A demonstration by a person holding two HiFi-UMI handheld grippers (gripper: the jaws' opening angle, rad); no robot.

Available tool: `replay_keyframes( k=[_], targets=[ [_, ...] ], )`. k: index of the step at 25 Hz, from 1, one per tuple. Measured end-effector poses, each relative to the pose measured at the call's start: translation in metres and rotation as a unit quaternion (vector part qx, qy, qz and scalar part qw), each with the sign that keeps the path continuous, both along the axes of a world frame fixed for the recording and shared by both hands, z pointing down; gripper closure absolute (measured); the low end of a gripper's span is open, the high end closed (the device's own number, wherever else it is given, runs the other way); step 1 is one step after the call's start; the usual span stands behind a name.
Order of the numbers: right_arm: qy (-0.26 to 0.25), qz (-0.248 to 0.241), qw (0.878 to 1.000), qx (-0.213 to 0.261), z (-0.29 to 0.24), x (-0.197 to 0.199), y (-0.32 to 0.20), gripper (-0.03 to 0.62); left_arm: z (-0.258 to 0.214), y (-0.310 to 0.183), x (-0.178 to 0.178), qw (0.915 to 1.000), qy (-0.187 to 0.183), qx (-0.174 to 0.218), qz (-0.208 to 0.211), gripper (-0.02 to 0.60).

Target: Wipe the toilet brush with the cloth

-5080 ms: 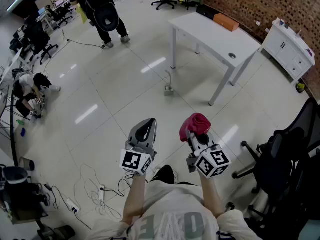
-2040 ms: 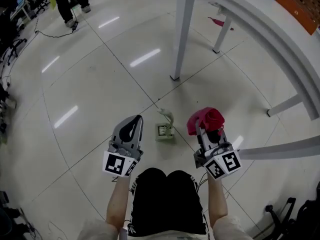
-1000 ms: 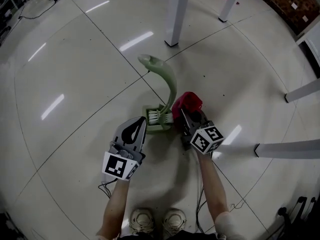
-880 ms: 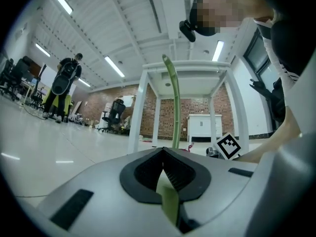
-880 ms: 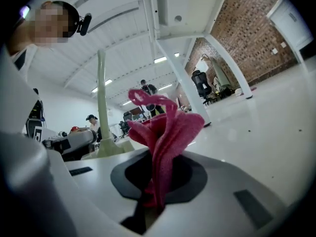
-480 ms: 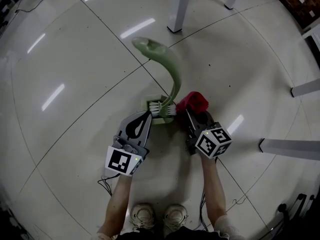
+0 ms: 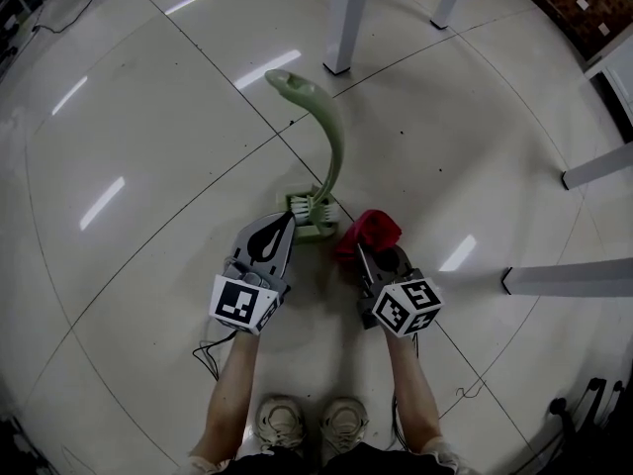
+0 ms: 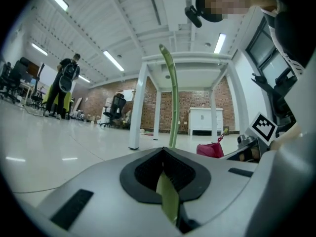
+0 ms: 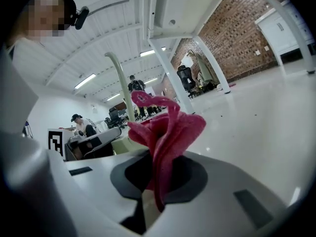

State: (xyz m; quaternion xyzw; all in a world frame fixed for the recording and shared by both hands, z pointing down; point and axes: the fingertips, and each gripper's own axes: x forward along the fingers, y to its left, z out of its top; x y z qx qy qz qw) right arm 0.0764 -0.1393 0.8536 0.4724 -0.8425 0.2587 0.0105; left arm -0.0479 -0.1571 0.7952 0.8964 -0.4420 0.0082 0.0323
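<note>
Tiled floor [image 7: 148,117]: brush [image 7: 333,142] stands in its holder [image 7: 318,228] (both green). Left claw [image 7: 287,224] clamps the holder's edge; right claw [image 7: 364,251] grips cloth [image 7: 368,230].

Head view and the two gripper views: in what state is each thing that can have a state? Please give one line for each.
Brush: standing upright on the floor, not held.
Cloth: bunched up, gripped, close beside the brush's base.
Left tongs: shut, empty, tip at the brush's base.
Right tongs: shut on the cloth.
</note>
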Motion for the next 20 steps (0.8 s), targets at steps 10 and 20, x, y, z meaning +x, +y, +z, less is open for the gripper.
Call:
replay_keyframes(
  k=[10, 20],
  targets=[
    [0.014, -0.028, 0.999, 0.011, 0.001, -0.026, 0.008, 0.562, 0.036, 0.01, -0.036, 0.997, 0.012, -0.055, -0.054, 0.577],
    [0.038, -0.088, 0.994, 0.046, -0.01, -0.086, 0.039, 0.563, 0.032, 0.008, -0.029, 0.9976, 0.026, -0.046, -0.044, 0.577]
  ],
)
